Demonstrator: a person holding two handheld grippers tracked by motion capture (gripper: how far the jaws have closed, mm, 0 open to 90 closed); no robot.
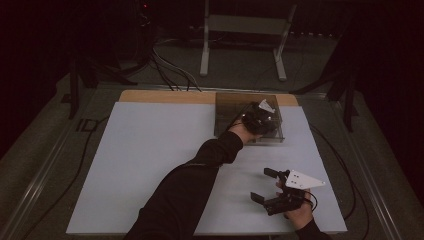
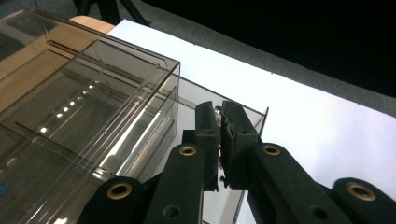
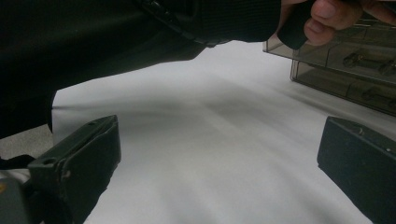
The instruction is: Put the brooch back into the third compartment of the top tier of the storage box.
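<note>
While we work across the white table [image 1: 150, 165], our left gripper [image 2: 219, 140] clamps the front wall of the smoky plastic drawer box [image 2: 93, 107] at the far right; a straight, steady pull suits. Our right gripper [image 1: 270, 186] rests wide apart. Small metal parts [image 3: 359, 58] lie inside.

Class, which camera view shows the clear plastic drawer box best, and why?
The left gripper view: the drawer box sits close, its walls and open drawer plain. The high view shows it small and dim; the right gripper view catches one corner.
</note>
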